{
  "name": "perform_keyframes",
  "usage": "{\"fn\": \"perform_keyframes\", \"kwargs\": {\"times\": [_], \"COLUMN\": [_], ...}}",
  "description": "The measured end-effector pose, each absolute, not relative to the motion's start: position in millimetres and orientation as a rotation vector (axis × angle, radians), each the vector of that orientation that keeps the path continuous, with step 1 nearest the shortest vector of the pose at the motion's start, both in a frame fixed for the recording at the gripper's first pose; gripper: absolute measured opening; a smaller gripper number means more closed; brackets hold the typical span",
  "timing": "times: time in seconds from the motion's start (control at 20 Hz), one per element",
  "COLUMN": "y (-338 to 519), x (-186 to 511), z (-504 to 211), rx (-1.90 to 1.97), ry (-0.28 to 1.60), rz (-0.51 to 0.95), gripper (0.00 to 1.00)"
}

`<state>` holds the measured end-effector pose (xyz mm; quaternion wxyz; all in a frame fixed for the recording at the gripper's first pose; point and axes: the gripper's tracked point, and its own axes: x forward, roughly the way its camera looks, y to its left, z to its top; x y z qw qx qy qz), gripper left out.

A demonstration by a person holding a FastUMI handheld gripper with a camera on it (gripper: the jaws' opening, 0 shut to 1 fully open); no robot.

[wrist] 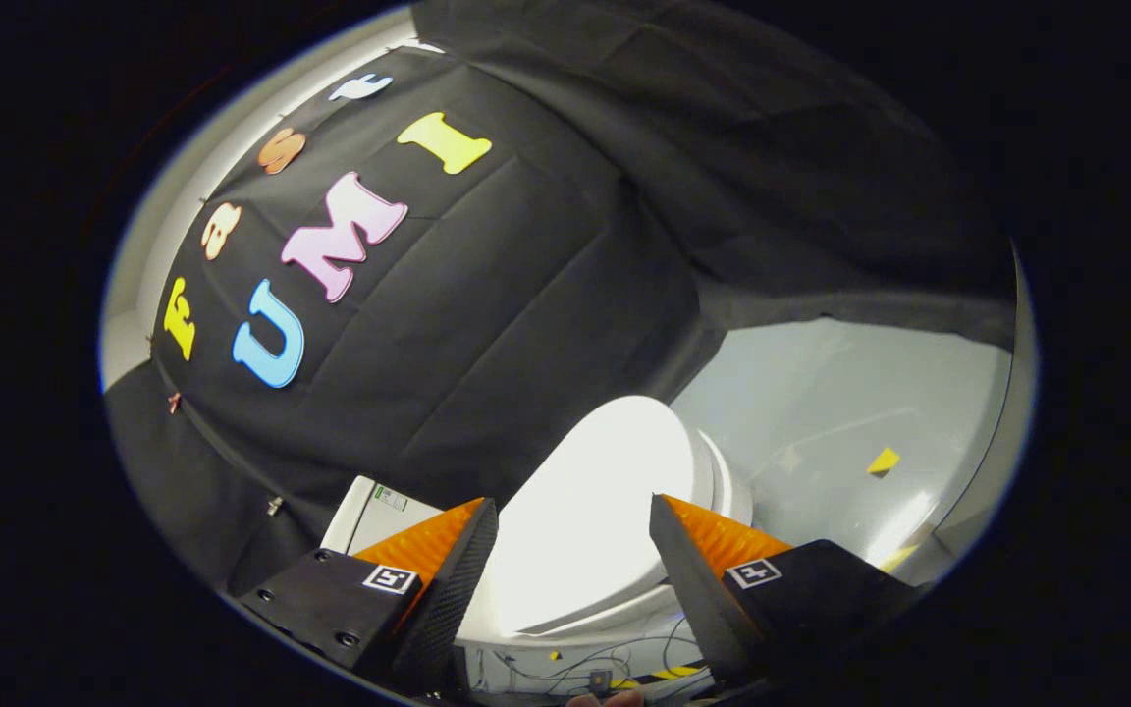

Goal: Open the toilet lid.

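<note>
Two fingers apart, toilet lid seen between them.

I see the hand-held gripper (pixel 573 530) spread wide, gripping nothing. The white toilet lid (pixel 600 491) lies closed on its seat, just ahead of and between the fingers; whether they touch it I cannot tell. Grey floor (pixel 840 412) beyond; cables (pixel 615 656) below the toilet.

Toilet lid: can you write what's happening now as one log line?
toilet lid: down, closed | gripper: open, fingers apart, above lid, not touching | step: opening not yet begun
</note>
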<state>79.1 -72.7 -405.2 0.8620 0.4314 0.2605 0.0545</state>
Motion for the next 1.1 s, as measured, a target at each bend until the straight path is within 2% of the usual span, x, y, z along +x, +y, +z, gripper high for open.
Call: {"fn": "perform_keyframes", "kwargs": {"times": [0.6, 0.95, 1.05, 1.1], "y": [-81.2, -42.4, -33.7, -32.6], "x": [52.3, 65.1, 68.7, 69.1], "z": [-553.6, -597.6, -598.3, -602.1], "rx": [1.065, 1.167, 1.200, 1.219], "ry": [0.761, 0.850, 0.864, 0.874], "rz": [-0.029, 0.021, 0.054, 0.037], "gripper": [0.98, 0.96, 0.90, 0.67]}}
